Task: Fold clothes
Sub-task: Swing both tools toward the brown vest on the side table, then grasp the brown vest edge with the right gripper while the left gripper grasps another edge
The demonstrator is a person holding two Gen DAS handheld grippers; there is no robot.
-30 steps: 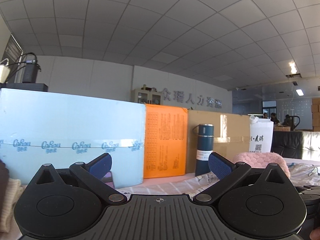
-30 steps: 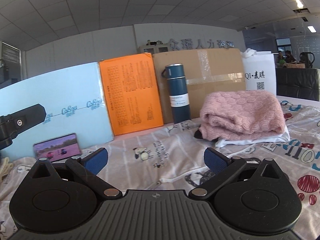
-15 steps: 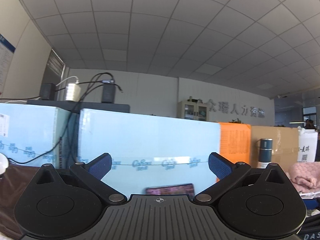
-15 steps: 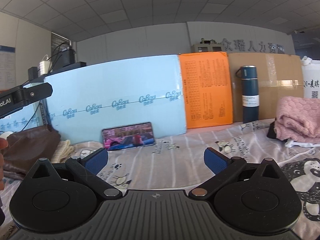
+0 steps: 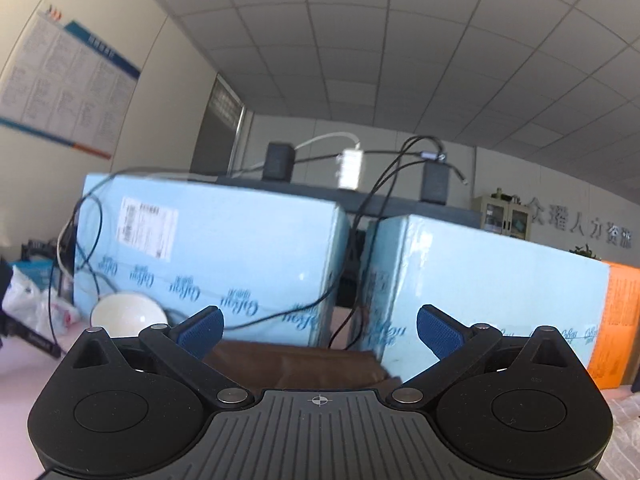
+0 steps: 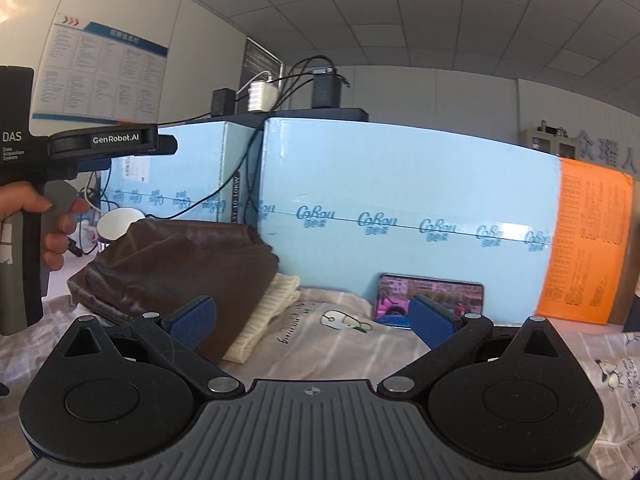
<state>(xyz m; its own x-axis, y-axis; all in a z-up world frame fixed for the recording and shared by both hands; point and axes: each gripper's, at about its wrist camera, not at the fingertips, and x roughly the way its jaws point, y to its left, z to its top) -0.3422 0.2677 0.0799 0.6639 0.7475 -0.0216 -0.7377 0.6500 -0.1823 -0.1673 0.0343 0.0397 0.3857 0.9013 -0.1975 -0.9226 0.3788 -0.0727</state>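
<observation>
Brown garment (image 6: 168,268) piled beside cream knit (image 6: 268,316), untouched

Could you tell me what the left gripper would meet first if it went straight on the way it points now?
Most likely the brown garment lying just ahead between the open fingers of the left gripper; the blue boxes stand behind it. Depth is uncertain.

Left gripper (image 5: 319,330): black ribbed body, two round discs, silver screws, crosshair mark, blue textured pads (image 5: 202,330). Right gripper (image 6: 311,320): same build. From right view, left unit's black housing printed "GenRobot.AI", "DAS"; grey handle in hand (image 6: 38,222).
</observation>
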